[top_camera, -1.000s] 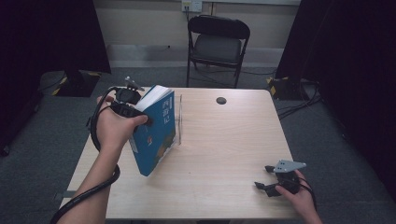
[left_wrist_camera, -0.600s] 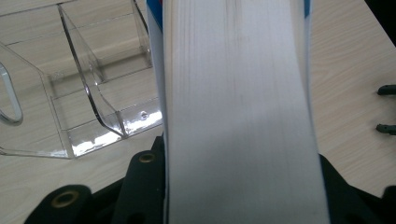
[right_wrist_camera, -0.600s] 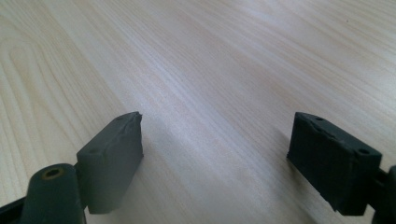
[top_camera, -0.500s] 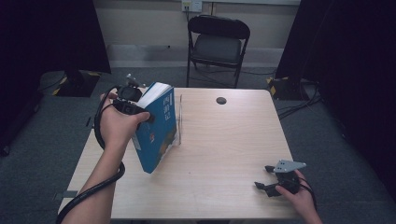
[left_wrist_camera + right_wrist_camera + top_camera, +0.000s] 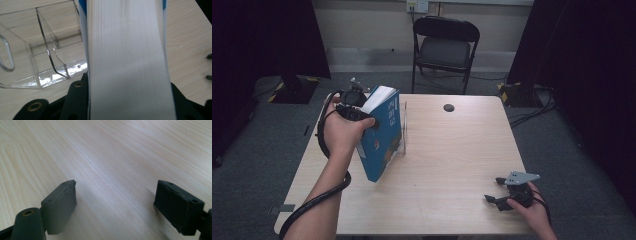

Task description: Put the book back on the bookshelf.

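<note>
The left gripper point(image 5: 362, 112) pinches a blue book point(image 5: 382, 135) across its thickness, a black jaw on either cover as the left gripper view shows; the book point(image 5: 126, 60) stands tilted at the left of the table point(image 5: 452, 165), its top leaning left toward the hand, its near bottom corner on or just above the wood; I cannot tell which. Its long axis runs from that near corner up and away to the white page edge at the far top. Just to its right, touching or nearly so, stands a clear rack point(image 5: 403, 127); in the left gripper view the rack point(image 5: 47, 52) lies beyond and beside the page block, its slots open toward the book; so the coming move, I judge, turns on swinging the book upright and rightward into a slot. The left hand is plainly the nearer; the right gripper point(image 5: 502, 192) rests well apart at the near right edge, its jaws spread over bare wood with nothing between them. The rack's walls are hard to trace from above; the page block hides the left pads' contact, and which slot lines up with the book is unclear.
</note>
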The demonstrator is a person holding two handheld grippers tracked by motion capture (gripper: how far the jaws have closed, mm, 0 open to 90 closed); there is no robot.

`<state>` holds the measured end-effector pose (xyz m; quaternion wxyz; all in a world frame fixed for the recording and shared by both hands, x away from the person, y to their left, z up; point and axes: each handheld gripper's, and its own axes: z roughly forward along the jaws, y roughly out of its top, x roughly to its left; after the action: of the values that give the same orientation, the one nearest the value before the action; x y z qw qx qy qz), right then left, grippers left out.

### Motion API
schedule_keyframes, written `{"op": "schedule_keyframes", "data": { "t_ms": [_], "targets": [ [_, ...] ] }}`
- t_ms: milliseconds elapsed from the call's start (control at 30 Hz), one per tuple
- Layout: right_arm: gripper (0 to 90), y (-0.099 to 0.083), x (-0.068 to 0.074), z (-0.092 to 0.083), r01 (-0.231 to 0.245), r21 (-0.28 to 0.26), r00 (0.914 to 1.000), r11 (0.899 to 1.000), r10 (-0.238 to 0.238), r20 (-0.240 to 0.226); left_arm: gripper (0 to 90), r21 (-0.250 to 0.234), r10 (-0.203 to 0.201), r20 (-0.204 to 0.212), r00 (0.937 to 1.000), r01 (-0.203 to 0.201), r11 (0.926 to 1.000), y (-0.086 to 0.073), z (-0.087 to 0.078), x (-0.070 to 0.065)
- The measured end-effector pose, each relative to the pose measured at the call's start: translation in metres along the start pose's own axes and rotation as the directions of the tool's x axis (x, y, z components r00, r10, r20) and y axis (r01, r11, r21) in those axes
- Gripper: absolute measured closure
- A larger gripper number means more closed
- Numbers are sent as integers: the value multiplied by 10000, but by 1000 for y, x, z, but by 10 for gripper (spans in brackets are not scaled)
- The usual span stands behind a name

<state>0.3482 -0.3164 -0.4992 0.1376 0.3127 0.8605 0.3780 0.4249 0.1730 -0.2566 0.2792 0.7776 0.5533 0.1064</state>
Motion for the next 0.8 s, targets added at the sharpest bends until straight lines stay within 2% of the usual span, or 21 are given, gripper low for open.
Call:
{"op": "schedule_keyframes", "data": {
  "t_ms": [467, 667, 800],
  "targets": [
    [168, 0, 0, 0, -2, 1, 10000, 10000, 2, -3, 619, -16, -222, -174, 9996, 221, 9998, 9, 9, -3],
    [168, 0, 0, 0, -9, 1, 10000, 10000, 9, -5, 619, 160, -194, -190, 9996, 197, 9997, 12, 16, -4],
    [168, 0, 0, 0, 7, -4, 10000, 10000, -7, -2, 619, 110, -231, -236, 9995, 234, 9997, 13, 20, -4]
  ]
}}
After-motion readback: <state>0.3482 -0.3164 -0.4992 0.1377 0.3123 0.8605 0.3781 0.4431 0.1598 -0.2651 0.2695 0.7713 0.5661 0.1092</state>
